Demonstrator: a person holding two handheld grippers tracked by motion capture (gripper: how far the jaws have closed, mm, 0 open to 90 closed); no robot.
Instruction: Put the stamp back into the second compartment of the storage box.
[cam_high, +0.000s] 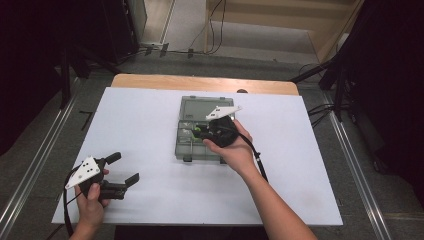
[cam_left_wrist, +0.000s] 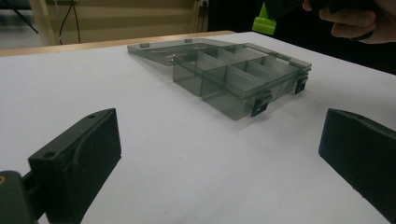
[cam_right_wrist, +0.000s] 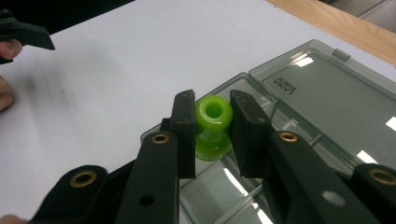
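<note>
my right gripper clamped on green spool, both pads pressing its sides, hole end facing camera. spool held just above near compartments of grey organizer box, lid flipped flat open behind it. high view: right gripper over box middle on white table. my left gripper well apart at table's near left corner, jaws wide, nothing between them, aimed toward box

My right gripper, matt black plastic with brass-looking rivets, pinches a glossy smooth green plastic spool. Organizer box: smoky translucent plastic, shiny. White matt sheet over wooden table.
</note>
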